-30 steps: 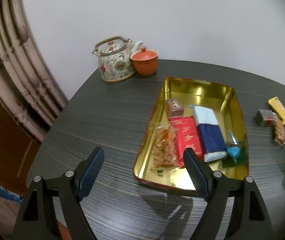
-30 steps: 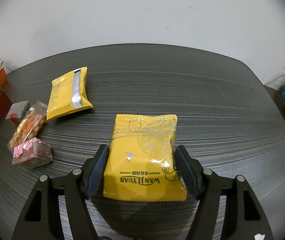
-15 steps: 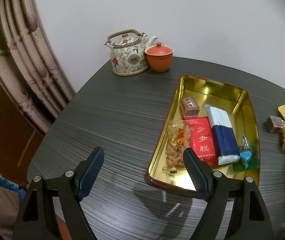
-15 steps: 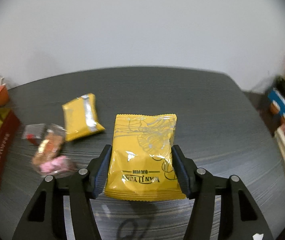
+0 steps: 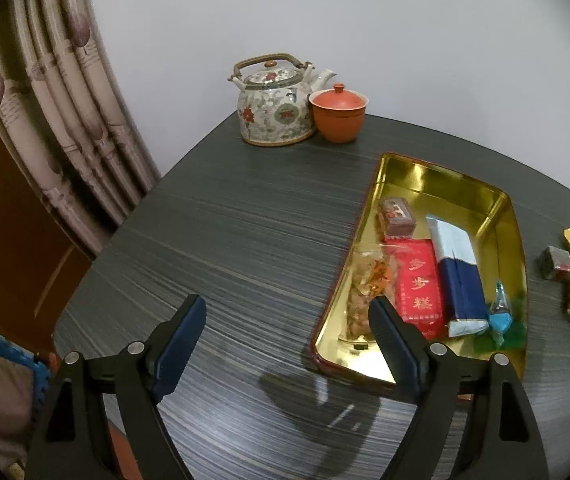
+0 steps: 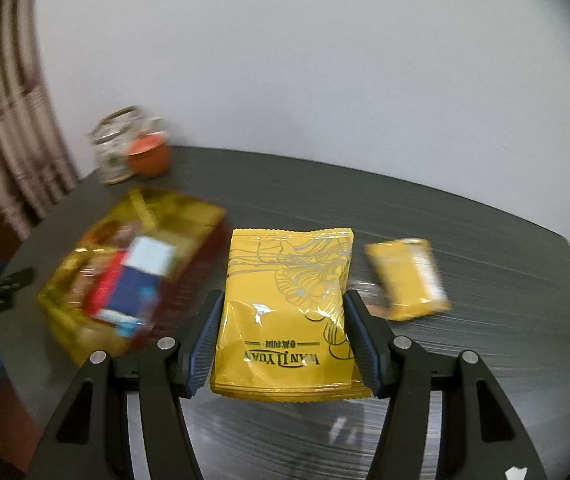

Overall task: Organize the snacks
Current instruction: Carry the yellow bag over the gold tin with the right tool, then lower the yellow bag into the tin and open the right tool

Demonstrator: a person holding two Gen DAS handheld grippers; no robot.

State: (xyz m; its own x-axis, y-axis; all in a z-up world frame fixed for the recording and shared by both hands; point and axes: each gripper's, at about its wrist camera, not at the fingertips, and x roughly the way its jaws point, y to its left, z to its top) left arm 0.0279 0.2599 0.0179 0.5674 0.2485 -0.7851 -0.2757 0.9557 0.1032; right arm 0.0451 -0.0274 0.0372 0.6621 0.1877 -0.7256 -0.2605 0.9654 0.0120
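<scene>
My right gripper (image 6: 283, 296) is shut on a large yellow snack packet (image 6: 285, 300), held off the dark table with a pad pressing each side. A gold tin tray (image 6: 137, 208), blurred, lies to its left, and a smaller yellow packet (image 6: 405, 276) lies on the table to its right. In the left wrist view the tray (image 5: 441, 170) holds a red packet (image 5: 419, 284), a blue-and-white packet (image 5: 457, 272), a clear bag of snacks (image 5: 369, 284) and a small brown box (image 5: 395, 216). My left gripper (image 5: 287, 302) hovers at the tray's near left corner, its jaws opening, nothing between them.
A flowered teapot (image 5: 275, 108) and an orange lidded cup (image 5: 339, 114) stand at the table's far edge by the white wall. Loose wrapped snacks (image 5: 557, 264) lie right of the tray. A curtain (image 5: 65, 120) hangs beyond the table's left edge.
My right gripper closed on the large yellow packet, lifted it off the table and swung it left, bringing the tray and teapot into view. The left gripper's view has rolled slightly.
</scene>
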